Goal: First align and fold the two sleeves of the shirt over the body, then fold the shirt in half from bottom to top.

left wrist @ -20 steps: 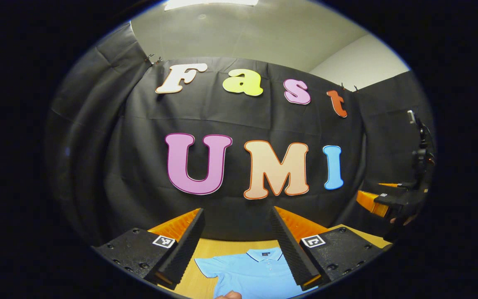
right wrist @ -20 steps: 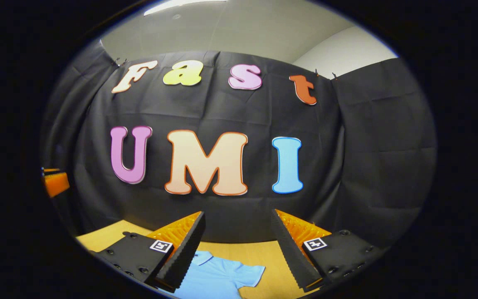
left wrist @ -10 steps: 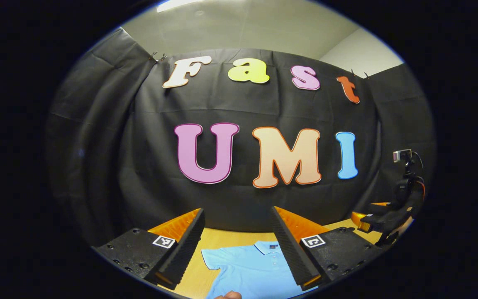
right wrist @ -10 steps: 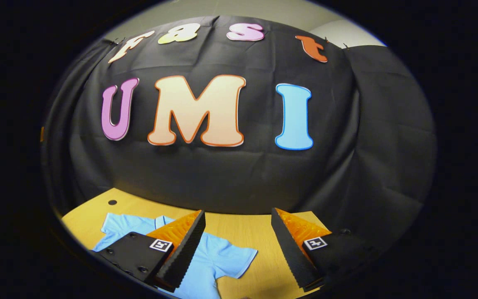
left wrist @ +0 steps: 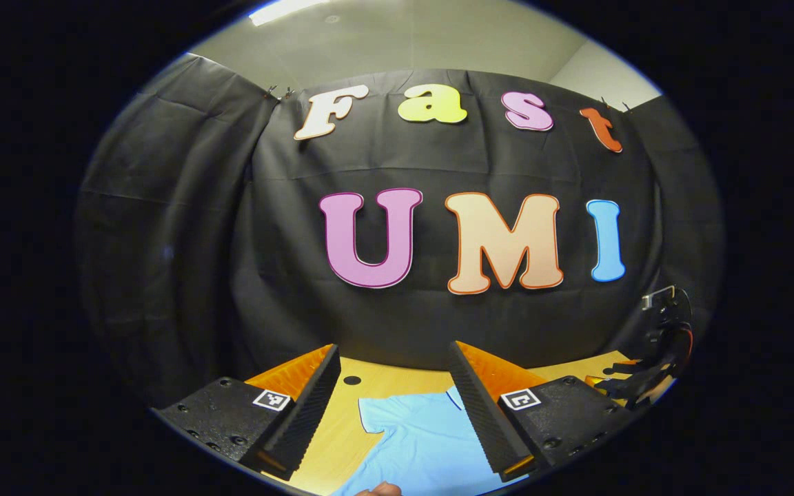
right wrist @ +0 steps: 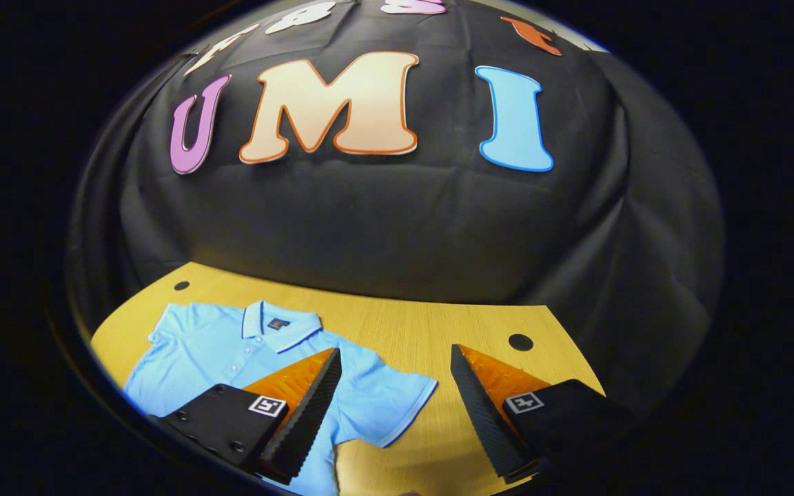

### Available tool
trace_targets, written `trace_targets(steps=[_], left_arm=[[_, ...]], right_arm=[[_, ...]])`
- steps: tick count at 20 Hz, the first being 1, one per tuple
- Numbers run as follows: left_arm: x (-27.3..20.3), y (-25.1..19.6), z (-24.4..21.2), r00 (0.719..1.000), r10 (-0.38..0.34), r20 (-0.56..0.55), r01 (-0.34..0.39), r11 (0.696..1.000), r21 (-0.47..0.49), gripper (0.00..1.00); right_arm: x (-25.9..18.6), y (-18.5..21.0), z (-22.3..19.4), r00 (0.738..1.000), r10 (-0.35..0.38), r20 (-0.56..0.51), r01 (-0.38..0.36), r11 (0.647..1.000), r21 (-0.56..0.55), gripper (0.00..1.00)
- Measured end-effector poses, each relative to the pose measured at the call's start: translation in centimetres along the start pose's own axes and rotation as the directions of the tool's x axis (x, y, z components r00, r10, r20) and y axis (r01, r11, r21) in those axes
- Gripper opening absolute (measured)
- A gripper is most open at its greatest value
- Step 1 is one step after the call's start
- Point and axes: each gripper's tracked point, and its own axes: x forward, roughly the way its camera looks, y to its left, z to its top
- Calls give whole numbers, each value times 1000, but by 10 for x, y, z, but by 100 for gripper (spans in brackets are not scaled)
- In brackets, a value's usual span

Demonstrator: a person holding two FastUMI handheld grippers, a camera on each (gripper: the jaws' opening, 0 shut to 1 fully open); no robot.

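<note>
On the wooden table [right wrist: 438, 324], the soft, limp blue polo shirt [right wrist: 231, 351] is best gripped at a sleeve [right wrist: 390, 406] hem, both grippers [right wrist: 393, 413] [left wrist: 393, 406] being wide open and empty.

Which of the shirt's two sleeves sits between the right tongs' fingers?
The sleeve on the right of the right gripper view, lying flat between the open right tongs. The other sleeve lies far left.

A light blue shirt [right wrist: 231, 348] lies on a yellow wood-grain table [right wrist: 404, 324].
</note>
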Motion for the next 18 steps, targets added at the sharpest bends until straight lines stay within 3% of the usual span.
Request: trace_targets(steps=[7, 18], left_arm=[[-5, 2, -6, 999, 49, -20, -49, 998, 31, 96], [3, -5, -25, 994, 81, -75, -78, 996, 50, 94]], right_arm=[[43, -12, -77, 984, -28, -174, 34, 999, 31, 99], [76, -7, -133, 949, 0, -315, 35, 994, 106, 99]])
